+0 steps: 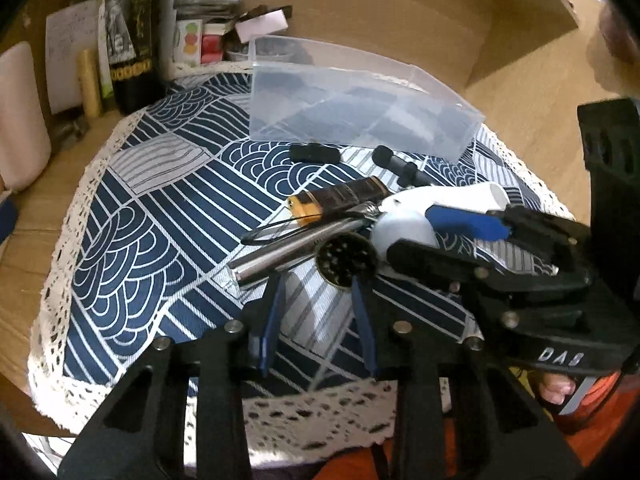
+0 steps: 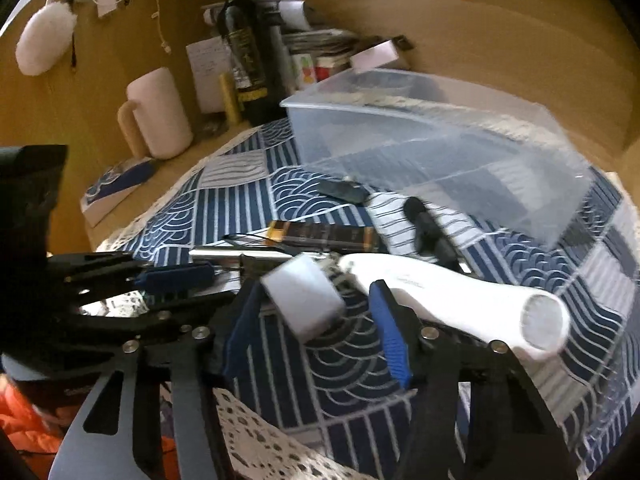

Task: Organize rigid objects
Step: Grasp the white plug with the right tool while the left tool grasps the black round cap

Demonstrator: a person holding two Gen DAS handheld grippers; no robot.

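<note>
A white hair-dryer-shaped appliance (image 2: 440,292) lies on the blue patterned cloth (image 1: 140,216), with its round nozzle head (image 2: 304,300) between my right gripper's (image 2: 316,296) open fingers; contact is unclear. In the left wrist view the appliance (image 1: 440,196) shows with the right gripper (image 1: 448,240) around it. My left gripper (image 1: 318,284) is open and empty, just short of the dark grille end (image 1: 346,258). A silver cylinder (image 1: 288,252), a brown bar (image 1: 344,194), a black microphone (image 1: 400,166) and a black flat piece (image 1: 316,153) lie nearby. An empty clear plastic bin (image 1: 352,100) stands behind.
A dark wine bottle (image 2: 244,48), a white mug (image 2: 158,116), papers and small boxes (image 1: 200,36) crowd the back of the wooden desk. A booklet (image 2: 116,188) lies left of the cloth. A wooden wall (image 2: 480,40) rises behind the bin.
</note>
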